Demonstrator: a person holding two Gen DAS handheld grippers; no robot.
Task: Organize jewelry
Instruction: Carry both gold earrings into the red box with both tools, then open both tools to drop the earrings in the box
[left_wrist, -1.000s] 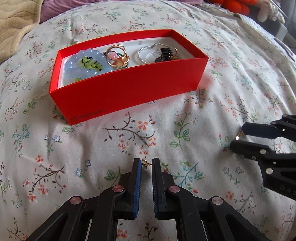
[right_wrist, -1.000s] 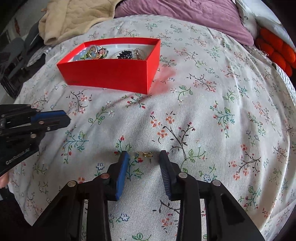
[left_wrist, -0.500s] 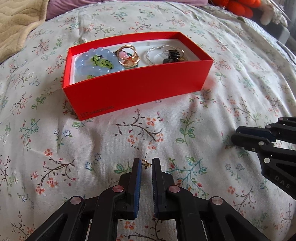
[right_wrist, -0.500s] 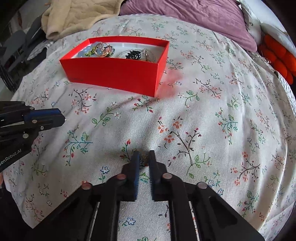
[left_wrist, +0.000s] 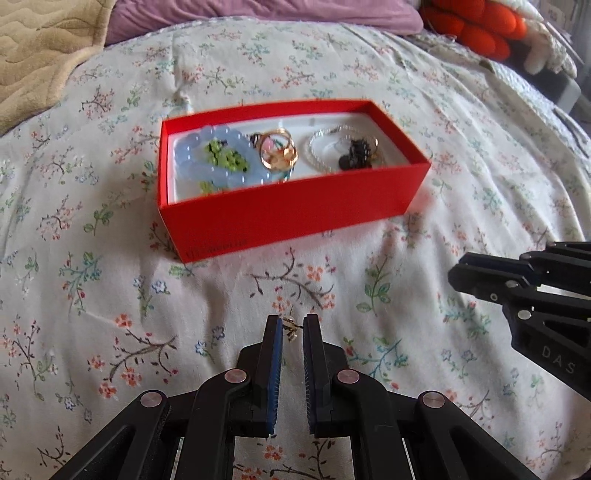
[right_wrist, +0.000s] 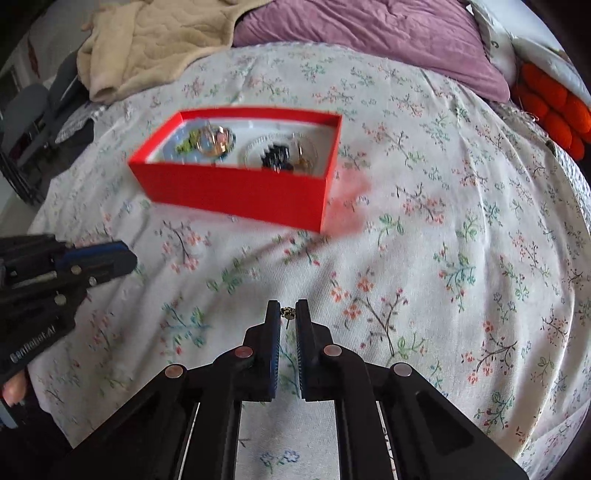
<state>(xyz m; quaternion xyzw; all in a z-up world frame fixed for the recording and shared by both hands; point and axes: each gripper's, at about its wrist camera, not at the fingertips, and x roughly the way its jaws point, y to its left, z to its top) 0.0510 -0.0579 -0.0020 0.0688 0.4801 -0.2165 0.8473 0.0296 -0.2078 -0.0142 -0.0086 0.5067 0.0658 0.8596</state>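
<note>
- left wrist view: the left gripper (left_wrist: 292, 328) is pinched narrow on a small gold earring (left_wrist: 289, 326), held right at the fingertips above the flowered bedspread (left_wrist: 110, 295). the red box (left_wrist: 288, 210) lies beyond it toward the middle of the bed, holding a blue bead bracelet (left_wrist: 212, 157), gold rings (left_wrist: 277, 150), a silver chain (left_wrist: 319, 153) and a dark piece (left_wrist: 354, 157).
- judgement: the earring looks very light, stiff and slippery, with a thin post that could bend or twist out. it is best pinched across its body, not the post.
- right wrist view: the right gripper (right_wrist: 287, 314) is closed narrow on a second gold earring (right_wrist: 286, 314), its post hanging down between the pads. the box (right_wrist: 236, 192) sits ahead, slightly left, well apart.
- judgement: release low over the box's bare floor so nothing bounces out.
</note>
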